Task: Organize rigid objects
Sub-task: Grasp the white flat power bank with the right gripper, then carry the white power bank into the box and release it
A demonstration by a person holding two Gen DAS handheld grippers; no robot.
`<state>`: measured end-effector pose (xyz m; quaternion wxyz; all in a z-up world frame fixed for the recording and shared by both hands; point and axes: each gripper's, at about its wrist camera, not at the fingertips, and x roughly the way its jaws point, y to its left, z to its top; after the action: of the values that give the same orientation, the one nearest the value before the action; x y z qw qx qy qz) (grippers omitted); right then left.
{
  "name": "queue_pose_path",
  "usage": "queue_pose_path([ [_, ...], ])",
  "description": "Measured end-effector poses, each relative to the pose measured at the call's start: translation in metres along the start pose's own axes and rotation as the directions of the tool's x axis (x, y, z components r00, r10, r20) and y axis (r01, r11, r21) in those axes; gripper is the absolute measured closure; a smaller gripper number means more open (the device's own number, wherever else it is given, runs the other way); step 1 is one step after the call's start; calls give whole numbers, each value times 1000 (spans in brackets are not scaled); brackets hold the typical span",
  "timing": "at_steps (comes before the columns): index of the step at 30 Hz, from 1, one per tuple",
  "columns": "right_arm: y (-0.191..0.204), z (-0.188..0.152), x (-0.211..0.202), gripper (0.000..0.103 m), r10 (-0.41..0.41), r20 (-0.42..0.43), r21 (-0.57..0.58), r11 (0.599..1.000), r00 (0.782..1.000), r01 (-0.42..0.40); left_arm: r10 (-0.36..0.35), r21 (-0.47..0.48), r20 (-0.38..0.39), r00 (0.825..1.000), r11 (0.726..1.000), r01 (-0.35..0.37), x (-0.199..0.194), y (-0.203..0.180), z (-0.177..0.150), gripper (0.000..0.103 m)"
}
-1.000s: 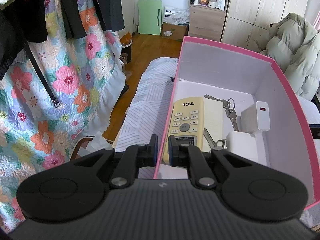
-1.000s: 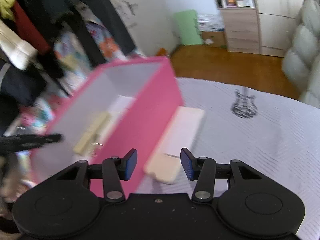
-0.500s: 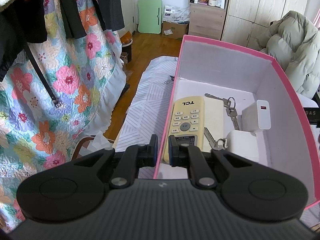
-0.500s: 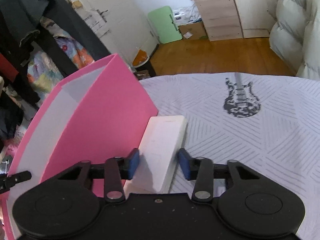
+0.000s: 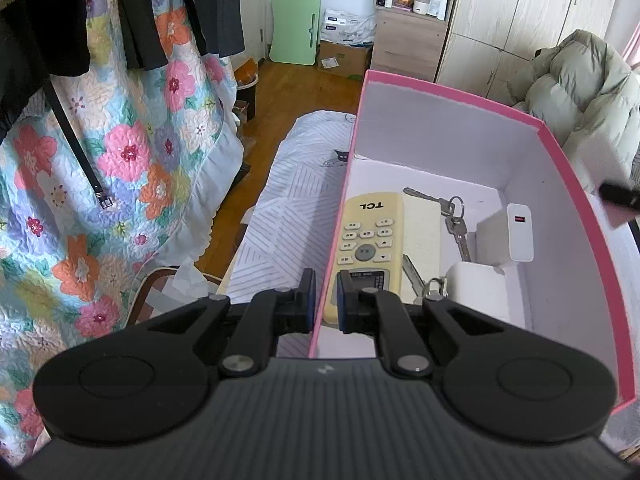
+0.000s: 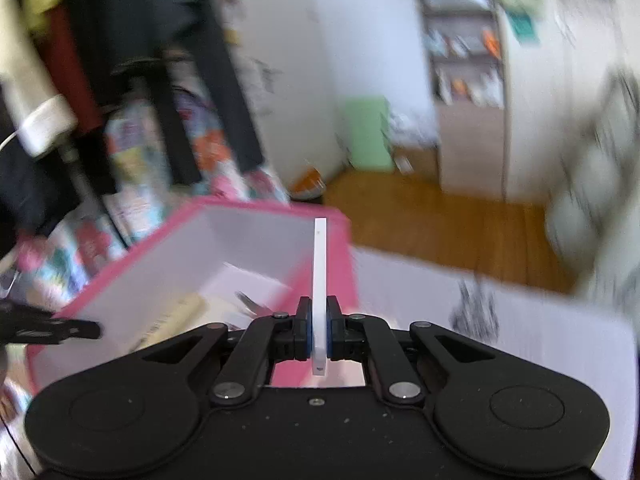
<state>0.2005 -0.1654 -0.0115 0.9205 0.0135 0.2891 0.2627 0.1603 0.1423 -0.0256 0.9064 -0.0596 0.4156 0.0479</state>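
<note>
My left gripper (image 5: 325,298) is shut on the left wall of the pink box (image 5: 334,224). Inside the box lie a yellowish TCL remote (image 5: 370,240), keys (image 5: 454,220), a white charger (image 5: 519,232) and a white block (image 5: 476,288). My right gripper (image 6: 319,326) is shut on a flat white slab (image 6: 320,272), held on edge and lifted beside the pink box's right wall (image 6: 340,256). The right wrist view is blurred by motion. The tip of the right gripper shows at the right edge of the left wrist view (image 5: 618,196).
The box stands on a white striped bedspread (image 5: 288,216) with a guitar print (image 6: 476,312). A floral quilt and hanging clothes (image 5: 100,152) are to the left. A wooden floor, a green folding table (image 5: 296,28), cabinets and a puffy coat (image 5: 580,80) lie beyond.
My right gripper has closed on the white slab and lifted it off the bedspread, turning it on edge. My left gripper has kept its hold on the box wall.
</note>
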Motion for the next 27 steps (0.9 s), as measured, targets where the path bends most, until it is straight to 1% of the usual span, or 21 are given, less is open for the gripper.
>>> queue_pose_path([
  [2,22,10,-8,94,38,30,-84,996,999,-36,0,4,0,1000,1000,0,0,0,0,93],
  [4,42,20,-9,94,80,15,-153,985,997,-77,5,6,0,1000,1000,-5,-1,0,1,93],
  [6,65,34,0,94,113,-60,-247,961,992,-125,12,14,2,1000,1000,-13,-1,-2,1,93],
  [7,74,38,4,94,115,-88,-295,946,989,-136,14,17,4,1000,1000,-14,-1,-4,1,93],
  [9,96,47,20,94,93,-160,-418,896,983,-153,9,9,4,1000,1000,-9,0,-3,1,93],
  [10,104,49,28,94,90,-200,-454,874,976,-174,6,4,3,1000,1000,-6,-1,-3,2,93],
  [12,115,53,46,94,86,-276,-481,850,957,-215,-4,1,4,1000,1000,4,0,-2,2,93],
  [13,118,52,56,94,80,-307,-476,850,948,-226,-9,-1,5,1000,1000,9,0,-1,2,93],
  [15,120,51,80,94,45,-362,-467,856,931,-223,-10,2,8,1000,1000,10,-1,0,1,93],
  [17,119,48,103,94,-11,-403,-467,862,915,-195,-12,5,10,1000,1000,12,-1,1,-1,93],
  [18,117,45,113,94,-38,-422,-478,858,906,-187,-12,7,11,1000,1000,12,-1,0,-1,93],
  [19,118,41,121,94,-70,-431,-504,846,899,-176,-9,12,11,1000,1000,9,-2,0,-1,93],
  [20,115,34,125,95,-114,-441,-543,824,890,-164,-7,15,12,1000,1000,7,-1,-1,-1,93],
  [21,118,29,131,96,-176,-434,-604,784,884,-141,-7,17,11,1000,1000,6,-1,-1,-1,93],
  [22,122,24,133,96,-225,-404,-662,741,887,-114,-8,18,11,1000,1000,8,-1,-2,0,93],
  [23,125,20,134,96,-251,-379,-711,695,891,-107,-12,18,11,1000,1000,12,-1,-1,0,93],
  [24,127,19,133,94,-249,-375,-725,679,893,-115,-17,15,10,1000,1000,17,-1,-1,0,93],
  [25,127,21,131,93,-242,-378,-716,688,893,-117,-18,14,11,1000,1000,18,-1,0,0,93],
  [26,126,24,129,89,-228,-385,-696,708,894,-119,-17,16,11,1000,1000,17,-1,0,0,93],
  [27,123,28,125,80,-208,-386,-673,729,899,-121,-19,16,10,1000,1000,19,-1,1,0,93],
])
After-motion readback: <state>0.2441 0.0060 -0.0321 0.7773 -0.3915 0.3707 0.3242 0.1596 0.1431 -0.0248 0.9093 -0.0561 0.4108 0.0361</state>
